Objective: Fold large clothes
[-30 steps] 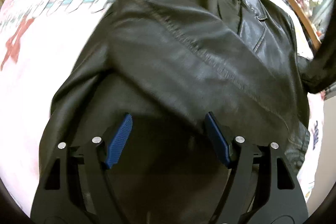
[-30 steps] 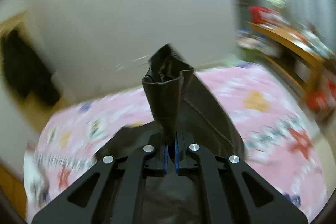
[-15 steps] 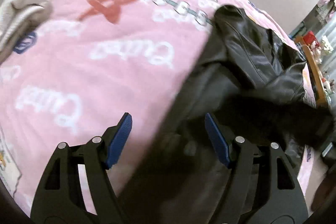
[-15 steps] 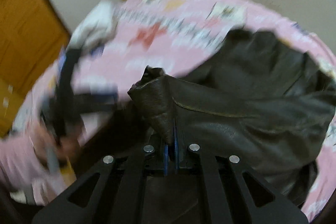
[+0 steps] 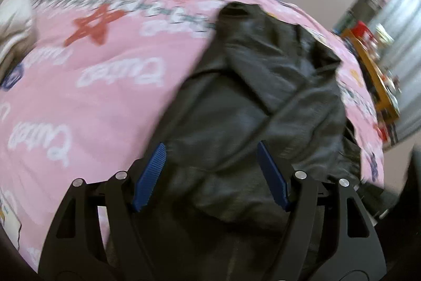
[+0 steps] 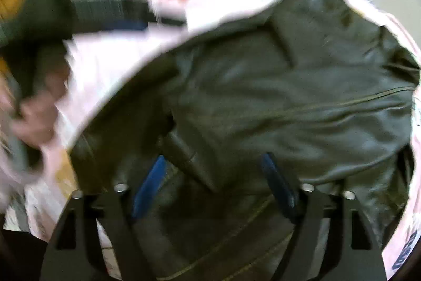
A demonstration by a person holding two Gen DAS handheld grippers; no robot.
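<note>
Folding the black leather jacket: I read this as the moment just after a sleeve gets laid across the body; right gripper has its jaws opening, blue pads well apart, and the leather cuff end sits loose between them, not pinched; left gripper stands wide with nothing held, jacket fabric only showing beyond and between its pads; both views motion-blurred, so fine seams are hard to call.

Where the jacket is: on the pink printed bedspread; in the left wrist view it fills centre to lower right, an open sleeve end poking up at top centre; in the right wrist view it fills most of the frame, a stitched seam running across at right; bedspread edge curves along upper left of that frame; a hand, blurred, at far left.

Step, as I judge it: sleeve fold being let go, body fold not yet done; garment looks bunched, not squared.

Next move calls for: clearing the right pads off the cuff without dragging it; then picking a hem or shoulder edge with both grippers and folding across; leather is stiff and thick, so I expect it to spring back unless pressed flat.
</note>
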